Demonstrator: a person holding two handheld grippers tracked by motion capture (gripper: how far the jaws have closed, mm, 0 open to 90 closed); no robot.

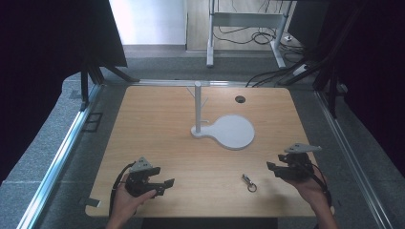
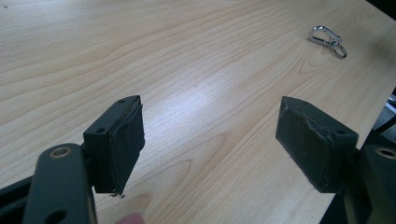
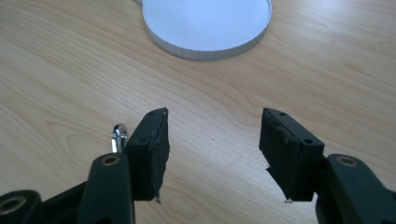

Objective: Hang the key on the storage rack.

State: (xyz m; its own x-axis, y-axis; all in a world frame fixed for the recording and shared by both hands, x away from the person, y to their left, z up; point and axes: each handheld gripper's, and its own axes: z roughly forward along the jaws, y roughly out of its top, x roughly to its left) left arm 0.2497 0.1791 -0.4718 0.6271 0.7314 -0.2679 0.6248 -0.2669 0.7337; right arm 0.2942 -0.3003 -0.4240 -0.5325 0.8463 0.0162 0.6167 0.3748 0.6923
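Left tongs (image 1: 160,183) are held apart and empty; the metal clip (image 1: 249,182) lies on the desk (image 1: 157,124) at their 3 o'clock. Right tongs (image 1: 273,168), apart and nearer, find it at 8 o'clock, long axis running 11 to 5.

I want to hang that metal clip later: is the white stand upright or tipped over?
Upright: the white stand rises straight from its flat base on the table.

Silver clip (image 1: 248,182), white stand (image 1: 224,129), pale woodgrain table (image 1: 157,133).
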